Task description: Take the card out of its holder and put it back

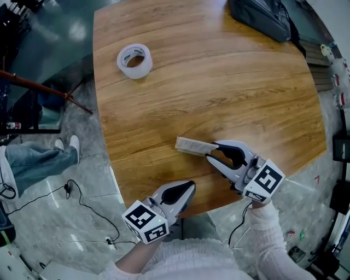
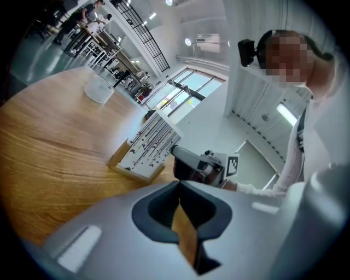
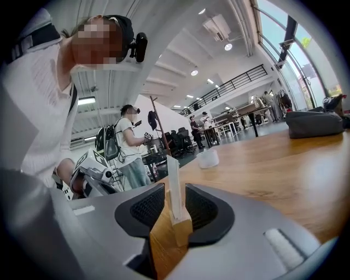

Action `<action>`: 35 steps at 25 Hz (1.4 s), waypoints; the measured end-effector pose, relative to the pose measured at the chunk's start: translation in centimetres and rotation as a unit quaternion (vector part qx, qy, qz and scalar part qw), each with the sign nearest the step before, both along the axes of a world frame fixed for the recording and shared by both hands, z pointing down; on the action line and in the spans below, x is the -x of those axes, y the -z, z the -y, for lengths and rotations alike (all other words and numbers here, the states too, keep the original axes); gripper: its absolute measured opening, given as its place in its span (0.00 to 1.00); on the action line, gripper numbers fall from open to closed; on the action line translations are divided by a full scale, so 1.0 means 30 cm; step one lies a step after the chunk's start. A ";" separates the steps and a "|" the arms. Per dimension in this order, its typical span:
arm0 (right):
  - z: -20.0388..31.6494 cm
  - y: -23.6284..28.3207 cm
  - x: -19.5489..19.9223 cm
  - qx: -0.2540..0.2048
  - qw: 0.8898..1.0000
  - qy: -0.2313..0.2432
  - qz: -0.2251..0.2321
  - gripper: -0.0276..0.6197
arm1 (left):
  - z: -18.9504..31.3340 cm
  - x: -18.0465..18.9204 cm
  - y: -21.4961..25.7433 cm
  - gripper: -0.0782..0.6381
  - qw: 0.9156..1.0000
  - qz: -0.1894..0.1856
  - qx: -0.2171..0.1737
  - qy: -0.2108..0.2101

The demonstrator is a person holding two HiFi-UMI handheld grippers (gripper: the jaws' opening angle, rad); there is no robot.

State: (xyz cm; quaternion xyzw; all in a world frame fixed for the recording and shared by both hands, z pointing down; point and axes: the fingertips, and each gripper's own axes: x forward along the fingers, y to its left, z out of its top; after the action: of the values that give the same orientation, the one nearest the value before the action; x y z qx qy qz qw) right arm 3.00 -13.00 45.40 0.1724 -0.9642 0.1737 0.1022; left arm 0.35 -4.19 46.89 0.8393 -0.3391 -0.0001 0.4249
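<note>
Right hand-held gripper (image 1: 210,151): jaws spread wide, at lower centre of the head view. The card (image 3: 173,180) and its wooden holder (image 3: 181,228) stand between the jaws. In the right gripper view the card is seen edge-on and upright in the holder's slot, with a clear gap to the ribbed pad on each side. Neither pad presses on the card. Whether the lower pad edges touch the holder block cannot be determined.

Left hand-held gripper (image 1: 190,187): jaws pressed together, nothing between them. It sits at the bottom centre of the head view, near the table's lower edge, and is apart from the holder.

Limits of visibility:
- In the head view, card and holder merge into one pale strip. Its right end is partly covered by the right hand-held gripper's upper jaw.
- In the left gripper view the card's face shows rows of dark marks, too small to read. In the right gripper view the face is not visible.
- A dark bag (image 1: 260,16) at the upper right is cut off by the frame's top edge.
- A seated person's legs (image 1: 33,158) at the left edge are cut off above the knees.

The holder rests on the table (image 1: 219,82), just below its centre. A tape roll (image 1: 134,60) lies at the upper left, well apart.
</note>
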 end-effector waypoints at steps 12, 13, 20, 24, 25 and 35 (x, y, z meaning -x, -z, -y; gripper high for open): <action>0.019 0.004 0.037 -0.020 0.999 0.016 0.026 0.12 | -0.008 0.016 -0.018 0.12 1.000 -0.005 0.008 0.005; 0.021 0.004 0.037 -0.022 0.999 0.016 0.027 0.10 | -0.007 0.016 -0.018 0.12 1.000 -0.005 0.008 0.006; 0.019 0.005 0.039 -0.032 0.999 0.025 0.033 0.09 | -0.005 0.023 -0.030 0.12 1.000 0.003 0.014 0.010; 0.012 0.005 0.042 -0.034 0.998 0.032 0.036 0.07 | -0.004 0.022 -0.032 0.12 1.000 0.003 0.014 0.010; 0.010 0.006 0.045 -0.036 0.998 0.034 0.038 0.07 | -0.003 0.022 -0.032 0.12 1.000 0.003 0.014 0.010; 0.005 0.019 0.048 -0.041 0.997 0.039 0.044 0.06 | -0.018 0.014 -0.025 0.12 1.000 0.003 0.009 0.007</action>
State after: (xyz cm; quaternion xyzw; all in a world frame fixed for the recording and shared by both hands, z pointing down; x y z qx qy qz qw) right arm 1.55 -13.16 44.83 0.1306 -0.9801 0.1373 0.0590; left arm -0.06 -3.65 47.64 0.8330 -0.3461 0.0021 0.4317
